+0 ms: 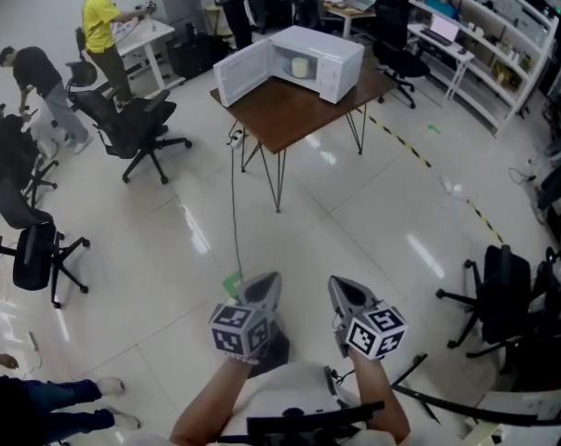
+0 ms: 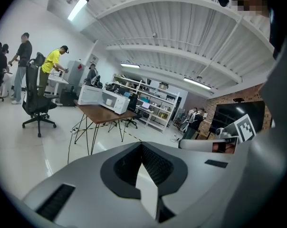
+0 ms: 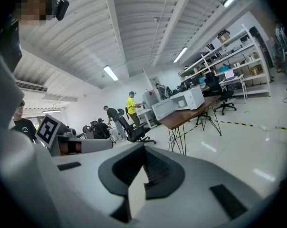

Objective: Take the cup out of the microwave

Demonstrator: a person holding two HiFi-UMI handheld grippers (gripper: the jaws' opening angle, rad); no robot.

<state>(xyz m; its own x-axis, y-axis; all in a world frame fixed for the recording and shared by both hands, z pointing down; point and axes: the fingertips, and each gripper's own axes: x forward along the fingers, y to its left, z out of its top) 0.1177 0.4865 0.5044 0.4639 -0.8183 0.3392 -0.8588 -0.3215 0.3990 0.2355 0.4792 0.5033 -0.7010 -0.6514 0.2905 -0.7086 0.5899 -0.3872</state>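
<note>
A white microwave (image 1: 322, 60) stands on a brown table (image 1: 299, 110) far ahead, its door (image 1: 241, 74) swung open to the left. A pale cup (image 1: 300, 67) sits inside its cavity. My left gripper (image 1: 264, 289) and right gripper (image 1: 345, 293) are side by side low in the head view, over the floor and far short of the table. Both are shut with nothing in them. In the left gripper view the left gripper (image 2: 142, 146) points toward the microwave (image 2: 110, 100). The right gripper (image 3: 144, 148) also faces the microwave (image 3: 181, 101) in its own view.
Black office chairs (image 1: 136, 124) stand at the left and another chair (image 1: 503, 295) at the right. A cable (image 1: 234, 203) hangs from the table to the floor. People (image 1: 102, 26) work at desks at the back left. Shelves (image 1: 485, 35) line the back right, and striped tape (image 1: 420, 156) crosses the floor.
</note>
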